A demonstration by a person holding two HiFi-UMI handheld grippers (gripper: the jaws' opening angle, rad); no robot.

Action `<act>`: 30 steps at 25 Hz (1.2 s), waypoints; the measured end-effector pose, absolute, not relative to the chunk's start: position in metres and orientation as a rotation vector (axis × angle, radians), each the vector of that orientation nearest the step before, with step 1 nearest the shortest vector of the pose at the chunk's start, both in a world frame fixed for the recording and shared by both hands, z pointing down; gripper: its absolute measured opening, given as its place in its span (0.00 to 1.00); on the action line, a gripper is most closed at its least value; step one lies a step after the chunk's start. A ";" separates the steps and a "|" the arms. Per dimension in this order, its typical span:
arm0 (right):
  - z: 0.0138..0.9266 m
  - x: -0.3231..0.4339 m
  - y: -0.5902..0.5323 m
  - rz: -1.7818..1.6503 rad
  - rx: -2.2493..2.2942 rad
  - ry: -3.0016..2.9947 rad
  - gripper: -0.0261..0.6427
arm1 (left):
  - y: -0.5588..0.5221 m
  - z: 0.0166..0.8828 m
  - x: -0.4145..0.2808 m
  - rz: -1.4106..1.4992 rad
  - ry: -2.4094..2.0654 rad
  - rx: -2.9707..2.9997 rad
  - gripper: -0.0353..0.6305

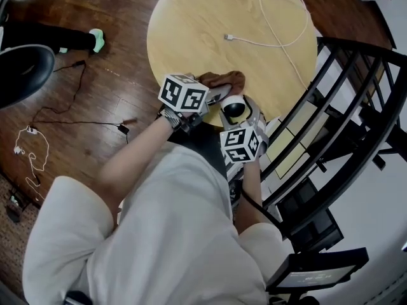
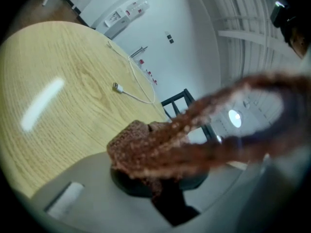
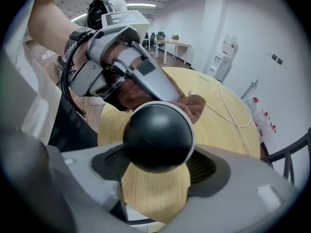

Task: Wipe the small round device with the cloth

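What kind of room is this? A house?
Probably an office or shared workroom, not a house: a white water dispenser stands by the wall, a desk with office chairs sits at the far end, and a white charging cable lies on the round wooden table.

One left gripper (image 1: 220, 89), one right gripper (image 3: 157, 166), one cloth (image 1: 224, 78), one device (image 3: 158, 137), one table (image 1: 191, 24), one charging cable (image 1: 267, 24) on its far half, one chair (image 1: 343, 107) at its right edge, one black floor cable (image 1: 70, 121), one white floor cable (image 1: 35, 151)

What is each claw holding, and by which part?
Left claw is shut on the brown cloth, pinching a bunched fold. Right claw grips the small round device across its rounded black sides.
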State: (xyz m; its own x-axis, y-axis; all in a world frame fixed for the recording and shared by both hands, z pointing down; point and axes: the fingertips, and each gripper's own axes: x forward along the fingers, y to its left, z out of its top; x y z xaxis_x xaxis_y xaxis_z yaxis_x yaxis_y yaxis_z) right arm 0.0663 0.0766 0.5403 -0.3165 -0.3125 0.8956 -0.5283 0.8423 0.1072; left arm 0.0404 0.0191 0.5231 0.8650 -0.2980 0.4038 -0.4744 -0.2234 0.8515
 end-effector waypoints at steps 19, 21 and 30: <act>0.541 0.048 0.080 0.062 0.344 -2.069 0.56 | 0.014 0.565 0.022 0.484 -0.731 1.857 0.19; 0.542 0.047 0.079 0.032 0.299 -2.080 0.56 | 0.013 0.561 0.011 0.366 -0.754 1.821 0.19; 0.545 0.049 0.075 0.032 0.293 -2.094 0.56 | 0.012 0.532 -0.022 0.100 -0.761 1.796 0.19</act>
State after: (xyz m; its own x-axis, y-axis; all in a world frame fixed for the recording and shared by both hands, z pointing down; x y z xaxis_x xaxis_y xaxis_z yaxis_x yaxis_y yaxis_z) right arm 0.0494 0.0752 0.5448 -0.4880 -0.1948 0.8508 -0.2210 0.9706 0.0955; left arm -0.0217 0.0123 0.5318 0.7880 -0.4441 0.4265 -0.5396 -0.1645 0.8257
